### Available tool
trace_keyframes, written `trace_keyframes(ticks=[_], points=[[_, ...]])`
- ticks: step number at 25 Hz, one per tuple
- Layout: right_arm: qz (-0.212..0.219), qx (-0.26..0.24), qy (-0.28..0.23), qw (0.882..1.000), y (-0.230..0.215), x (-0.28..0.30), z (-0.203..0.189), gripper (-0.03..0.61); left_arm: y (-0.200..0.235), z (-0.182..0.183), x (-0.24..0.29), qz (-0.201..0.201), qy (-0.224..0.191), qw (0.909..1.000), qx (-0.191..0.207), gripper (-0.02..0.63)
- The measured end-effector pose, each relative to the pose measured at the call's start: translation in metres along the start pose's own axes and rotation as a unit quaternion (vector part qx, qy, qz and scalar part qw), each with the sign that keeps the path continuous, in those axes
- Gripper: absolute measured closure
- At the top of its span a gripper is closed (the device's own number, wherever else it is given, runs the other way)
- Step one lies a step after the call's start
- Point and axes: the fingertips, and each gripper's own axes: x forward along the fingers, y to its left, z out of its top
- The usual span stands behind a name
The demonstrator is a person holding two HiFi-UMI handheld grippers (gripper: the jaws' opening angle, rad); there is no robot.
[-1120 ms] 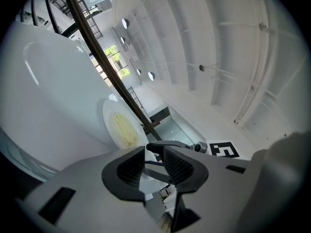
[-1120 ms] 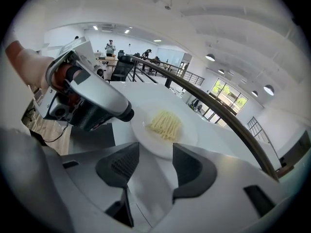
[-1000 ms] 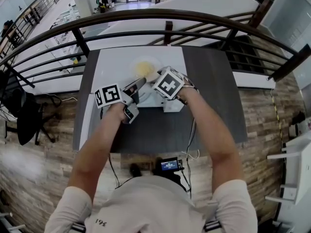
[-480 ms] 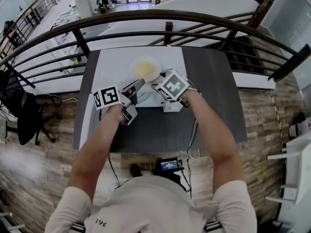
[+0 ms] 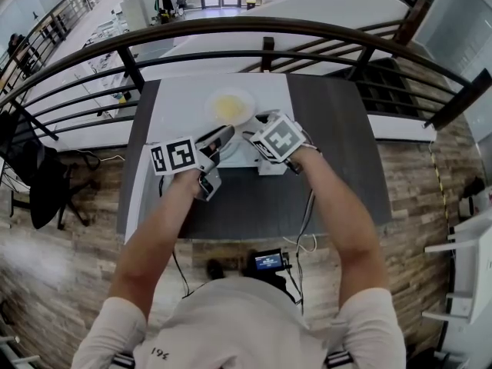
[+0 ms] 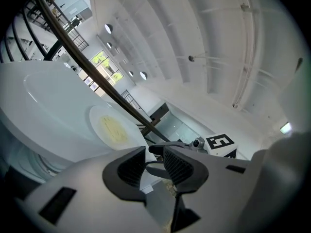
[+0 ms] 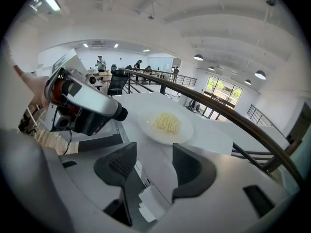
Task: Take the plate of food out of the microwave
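1. Tongs: two. The left tongs (image 5: pixel 224 132) (image 6: pixel 154 152) and right tongs (image 5: pixel 252 127) (image 7: pixel 154 154) are side by side, tips near each other but apart.
2. Left tongs: jaws spread with a narrow gap, pinching nothing. A dark tip of the right tongs shows beyond that gap.
3. Right tongs: jaws spread wide and have just been opening. Nothing is between them; only the front edge of the white top (image 5: pixel 177 106) shows through the gap.
4. Plate (image 5: pixel 247 112) (image 6: pixel 132 137) (image 7: pixel 182 132): one, white and round. It lies flat in the open on the white top, just ahead of both sets of tips, touching neither.
5. Food (image 5: pixel 229 108) (image 6: pixel 112 130) (image 7: pixel 166 123): one pale yellow heap at the plate's middle (strand-like in the right gripper view).
6. Marker cubes: two, one behind each set of jaws. The left cube (image 5: pixel 173 156) sits back from the left jaws and the right cube (image 5: pixel 277 137) (image 6: pixel 221 143) back from the right jaws.
7. Small white box (image 5: pixel 273 166): one, just behind the right cube, at the near edge of the white top.
8. Dark table (image 5: pixel 330 129): one, under both tongs, showing bare to the right of the right tongs.
9. Railing (image 5: pixel 261 25): one dark curved rail, well beyond the plate from the tips.
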Motion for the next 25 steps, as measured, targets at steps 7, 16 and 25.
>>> trace_keyframes(ticks=[7, 16, 25], points=[[-0.014, 0.027, -0.027, 0.999, -0.004, -0.018, -0.003, 0.348, -0.009, -0.007, -0.006, 0.021, 0.007, 0.9993, 0.031, 0.499], [-0.016, 0.087, -0.103, 0.991, 0.009, -0.042, 0.012, 0.405, -0.032, -0.010, -0.027, 0.017, -0.003, 0.9966, 0.081, 0.499], [-0.045, 0.110, -0.149, 0.982, 0.019, -0.064, 0.024, 0.512, -0.050, -0.013, -0.050, 0.006, -0.023, 0.9959, 0.087, 0.499]])
